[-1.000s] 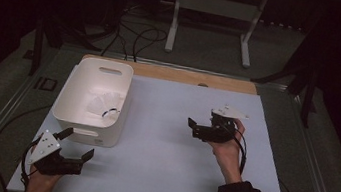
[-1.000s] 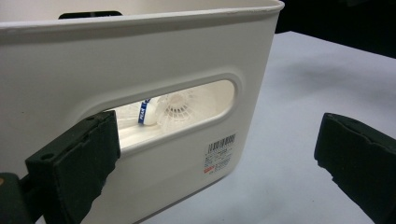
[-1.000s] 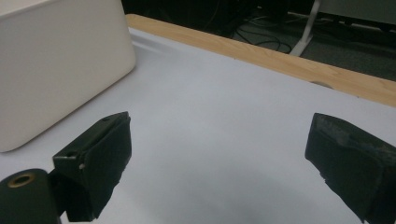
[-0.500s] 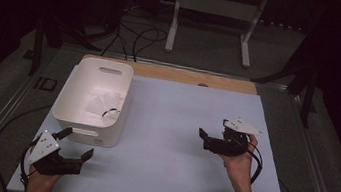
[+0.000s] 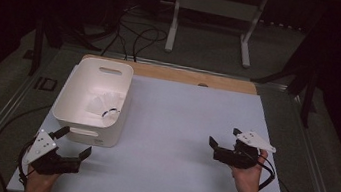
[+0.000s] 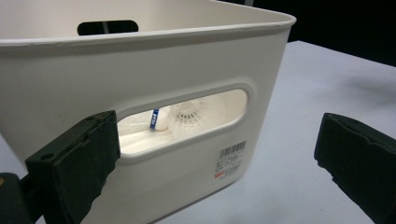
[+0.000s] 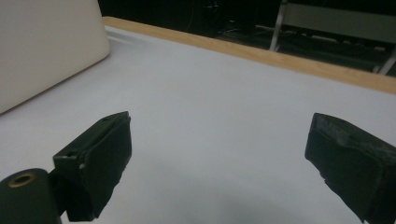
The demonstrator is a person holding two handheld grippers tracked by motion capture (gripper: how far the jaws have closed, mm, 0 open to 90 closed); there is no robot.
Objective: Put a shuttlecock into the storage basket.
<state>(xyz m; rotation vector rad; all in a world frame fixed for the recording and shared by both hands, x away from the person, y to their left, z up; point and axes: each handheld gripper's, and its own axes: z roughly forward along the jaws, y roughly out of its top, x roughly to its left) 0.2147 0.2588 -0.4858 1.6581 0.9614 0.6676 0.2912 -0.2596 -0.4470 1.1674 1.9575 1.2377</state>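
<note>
Bin (image 5: 89,115): white, shuttlecock (image 5: 102,104) inside.
Left gripper (image 5: 73,144): your jaws wide apart, empty, just beside bin.
Right gripper (image 5: 222,140): wide apart, empty, well apart from bin.

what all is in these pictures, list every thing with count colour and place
bin: one, white, on the left of the table, handle slots in its end walls
shuttlecocks: white, lying inside the bin; count unclear, at least one with a blue band
table: one, pale grey top with a wooden strip along the far edge
metal stand: one, light grey, on the floor beyond the table
cables: several, black, on the floor behind the table
left gripper: one, black jaws, open, near the bin's near end
right gripper: one, black jaws, open, over the table's right side, holding nothing
</note>
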